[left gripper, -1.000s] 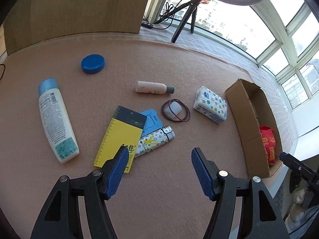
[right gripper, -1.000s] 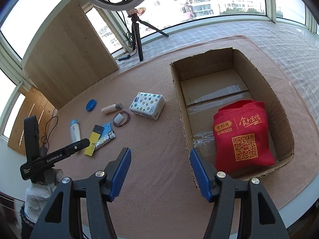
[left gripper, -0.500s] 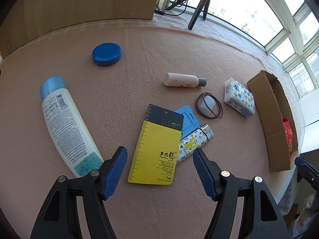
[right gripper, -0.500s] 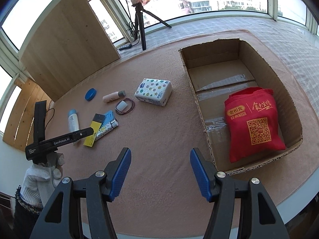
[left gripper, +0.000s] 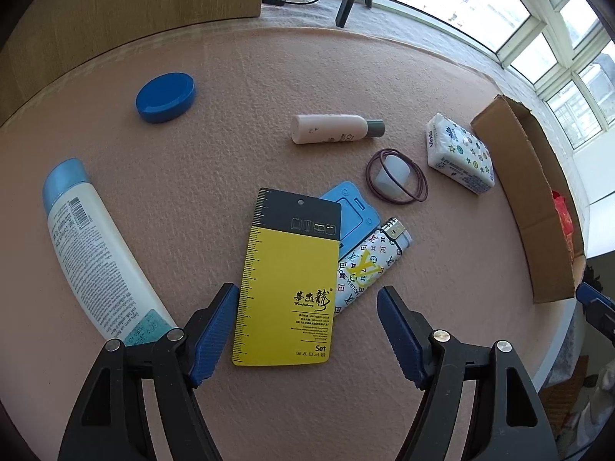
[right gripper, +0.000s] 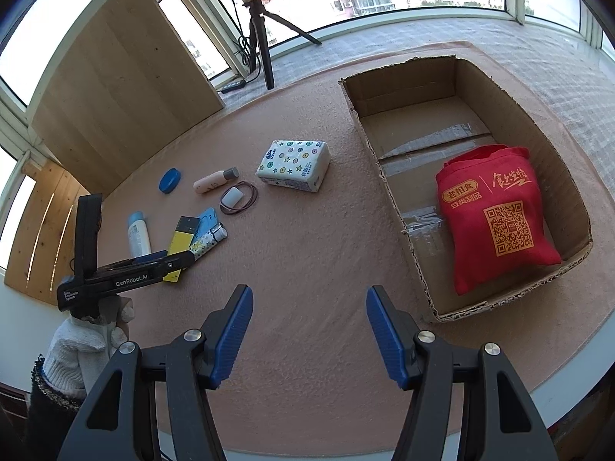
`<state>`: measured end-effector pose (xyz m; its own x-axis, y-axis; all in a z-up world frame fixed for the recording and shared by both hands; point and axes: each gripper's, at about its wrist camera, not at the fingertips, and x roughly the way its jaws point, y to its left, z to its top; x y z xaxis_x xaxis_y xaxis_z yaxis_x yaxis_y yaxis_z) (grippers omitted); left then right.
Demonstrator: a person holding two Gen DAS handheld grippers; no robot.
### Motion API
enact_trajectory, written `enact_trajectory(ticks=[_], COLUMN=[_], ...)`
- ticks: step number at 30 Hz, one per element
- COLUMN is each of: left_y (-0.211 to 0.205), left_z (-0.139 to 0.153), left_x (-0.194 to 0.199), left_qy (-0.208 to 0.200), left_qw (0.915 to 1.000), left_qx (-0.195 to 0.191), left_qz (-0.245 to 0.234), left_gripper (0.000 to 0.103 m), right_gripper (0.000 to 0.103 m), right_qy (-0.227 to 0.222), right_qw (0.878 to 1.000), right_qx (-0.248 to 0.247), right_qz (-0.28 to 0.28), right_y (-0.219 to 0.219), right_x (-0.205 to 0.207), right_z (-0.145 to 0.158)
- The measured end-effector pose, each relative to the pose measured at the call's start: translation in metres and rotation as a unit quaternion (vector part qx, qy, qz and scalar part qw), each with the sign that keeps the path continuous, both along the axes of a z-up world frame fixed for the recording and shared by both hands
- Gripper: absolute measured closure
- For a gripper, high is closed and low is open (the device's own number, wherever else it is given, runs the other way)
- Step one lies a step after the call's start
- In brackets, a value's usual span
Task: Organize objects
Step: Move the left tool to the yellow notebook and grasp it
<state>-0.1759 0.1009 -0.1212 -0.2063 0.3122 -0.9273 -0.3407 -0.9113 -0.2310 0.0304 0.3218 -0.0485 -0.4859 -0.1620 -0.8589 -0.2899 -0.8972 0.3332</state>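
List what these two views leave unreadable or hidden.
- Blue card, left wrist view: mostly under the yellow ruler card.
- Patterned lighter, left wrist view: lower end under that card.
- Cardboard box, right wrist view: floor beneath the red bag hidden.
- Lotion bottle, left wrist view: print too small.

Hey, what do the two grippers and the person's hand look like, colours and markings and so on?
Both grippers, left gripper and right gripper, are black plastic clamps with silver rivets and ribbed blue pads. Seen from the right wrist view, the left gripper's black body carries white lettering, "GenRobot.AI" and "Data Acquisition System". The hand holding it wears a white knitted glove over a dark sleeve with a speckled cuff. No cables show.
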Motion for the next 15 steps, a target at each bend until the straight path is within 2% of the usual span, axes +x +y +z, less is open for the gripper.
enact_trajectory(ticks=[6, 9, 11, 15], left_y=[0.0011, -0.0010, -0.0029, -0.0060], left_z=[-0.0002, -0.0005, -0.0003, 0.0003], left_x=[0.0010, 0.0019, 0.0034, 0.0060], left_qy=[0.005, 0.012, 0.018, 0.019], left_qw=[1.0000, 0.9998, 0.9996, 0.9995], left_qx=[-0.003, -0.004, -0.006, -0.005], left_qz=[0.003, 0.016, 0.022, 0.026], left_gripper=[0.027, 0.033, 0.041, 0.045], right_gripper=[0.045, 0.045, 0.045, 0.045], right_qy=[0.001, 0.000, -0.001, -0.003], right_qw=[1.000, 1.000, 1.000, 1.000], right_qx=[0.001, 0.002, 0.002, 0.003], right_qz=[-0.001, 0.000, 0.000, 0.001], right_y=[-0.0027, -0.0032, -0.0035, -0.0040], right_x=[-0.0002, 0.0003, -0.0001, -0.0008], right_z=[0.0006, 0.0004, 0.0002, -0.0002])
